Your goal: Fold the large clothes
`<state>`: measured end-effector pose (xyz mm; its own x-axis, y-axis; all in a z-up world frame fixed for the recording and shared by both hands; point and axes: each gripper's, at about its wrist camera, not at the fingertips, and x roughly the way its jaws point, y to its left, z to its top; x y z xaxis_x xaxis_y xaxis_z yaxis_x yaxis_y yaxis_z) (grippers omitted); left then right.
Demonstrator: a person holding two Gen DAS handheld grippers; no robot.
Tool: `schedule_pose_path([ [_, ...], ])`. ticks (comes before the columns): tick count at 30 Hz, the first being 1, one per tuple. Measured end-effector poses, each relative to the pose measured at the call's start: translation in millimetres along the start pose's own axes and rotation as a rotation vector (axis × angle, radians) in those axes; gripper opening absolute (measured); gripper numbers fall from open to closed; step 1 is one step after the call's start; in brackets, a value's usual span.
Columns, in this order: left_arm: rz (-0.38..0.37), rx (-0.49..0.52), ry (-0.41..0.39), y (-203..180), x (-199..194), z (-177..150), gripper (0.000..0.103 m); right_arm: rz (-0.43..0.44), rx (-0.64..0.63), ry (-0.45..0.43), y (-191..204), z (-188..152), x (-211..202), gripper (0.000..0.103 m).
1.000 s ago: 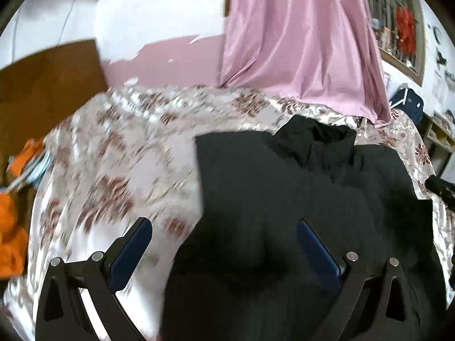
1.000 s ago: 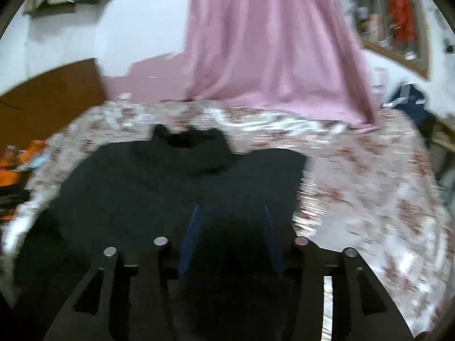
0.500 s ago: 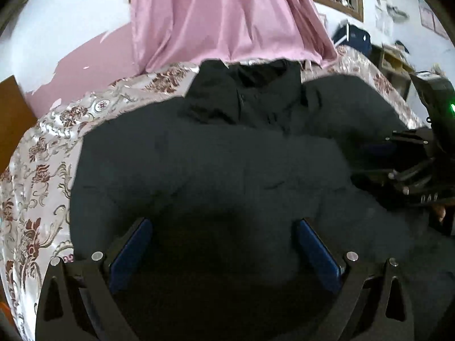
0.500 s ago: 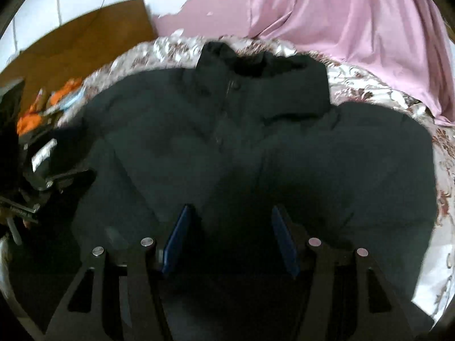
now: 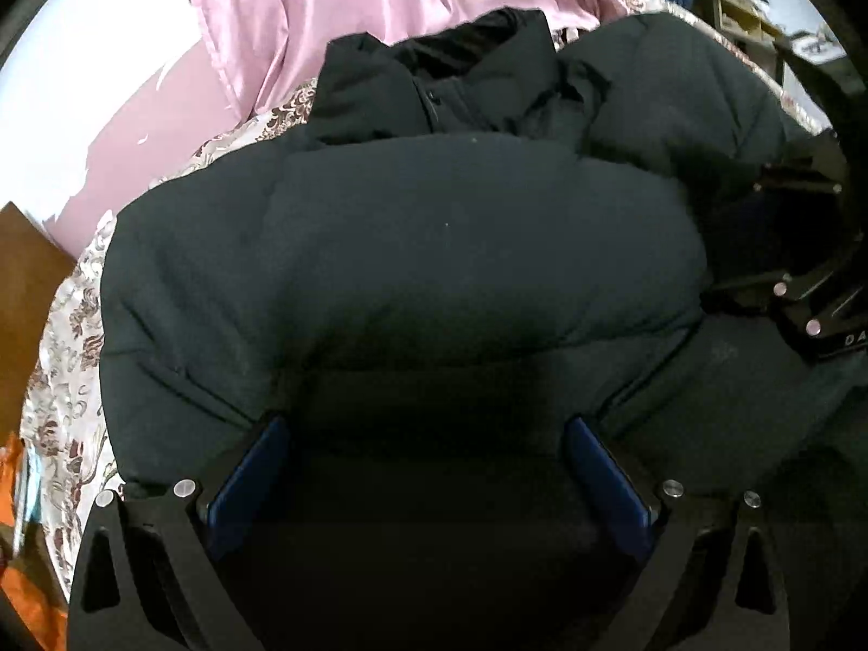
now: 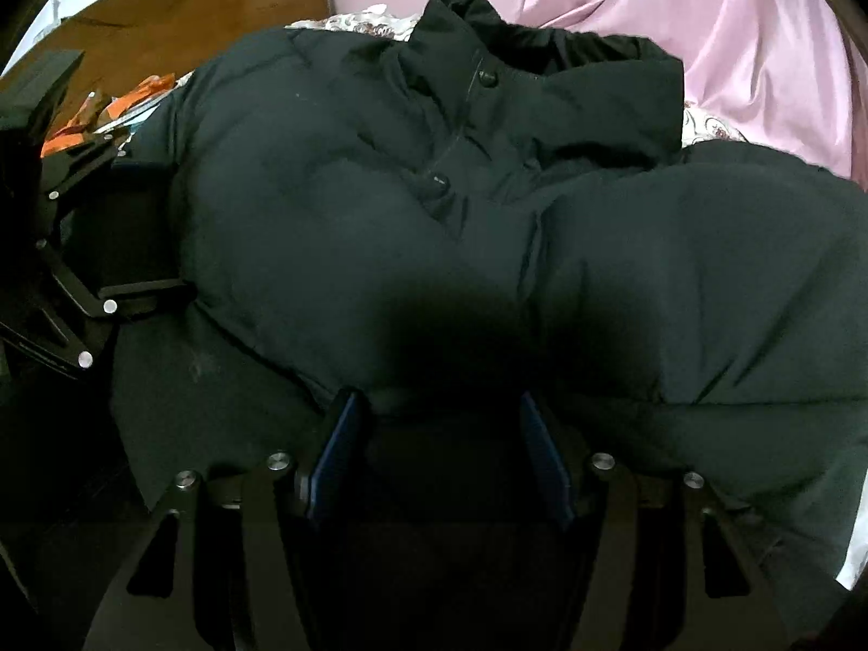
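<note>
**A:** Where's the garment relative to the tongs?

**B:** Black padded jacket (image 6: 380,206) lies front-up on the floral bedspread (image 5: 70,358). Collar (image 6: 542,81) at the far end by the pink curtain (image 6: 732,27), hem at the near end under both tools. Long axis runs near-to-far, straight away from the tongs.

**A:** Left gripper?

**B:** Left gripper (image 5: 428,434) is over the jacket's left half, pointing steeply down. Jaws stand wide apart, blue pads (image 5: 249,483) visible on both sides. Dark fabric bulges up between them, but I can't see either pad pressing it. Reads as empty.

**A:** Right one?

**B:** Right gripper (image 6: 439,412) sits over the right half, near the front placket with its snap buttons (image 6: 439,182). Jaws about half-spread and not clamped on anything. A fold of jacket sits in the gap; no pinch that I can see.

**A:** Which is nearer the edge?

**B:** Roughly even. Both are at the near hem end, side by side, each over its own half. In the left wrist view the right tool shows at the right edge, close.

**A:** So what does the next move turn on?

**B:** My guess: each tool takes its own side and folds across the near-to-far axis, or both bring the hem up toward the collar. Puffy fill looks like it'll spring back.
</note>
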<state>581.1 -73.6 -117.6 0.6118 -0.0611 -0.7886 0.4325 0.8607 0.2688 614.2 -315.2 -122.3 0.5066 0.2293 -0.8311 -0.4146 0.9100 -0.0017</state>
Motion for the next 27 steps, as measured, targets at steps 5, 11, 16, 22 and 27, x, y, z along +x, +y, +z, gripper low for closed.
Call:
schedule_pose_path([
  [5,0.006,0.006,-0.007,-1,-1,-1,0.103,-0.005,-0.003,-0.001,-1,0,1,0.057],
  [11,-0.009,-0.010,-0.047,1,-11,-5,0.102,-0.013,-0.015,-0.016,4,4,2,0.058],
  [16,-0.122,-0.050,-0.069,17,-25,-7,0.102,0.003,-0.002,-0.022,2,7,-4,0.059],
  [22,-0.187,-0.099,-0.121,73,-47,29,0.103,0.001,-0.001,-0.088,-12,30,-46,0.062],
  [27,-0.151,-0.183,-0.244,107,-41,100,0.103,-0.097,0.108,-0.197,-47,83,-64,0.071],
])
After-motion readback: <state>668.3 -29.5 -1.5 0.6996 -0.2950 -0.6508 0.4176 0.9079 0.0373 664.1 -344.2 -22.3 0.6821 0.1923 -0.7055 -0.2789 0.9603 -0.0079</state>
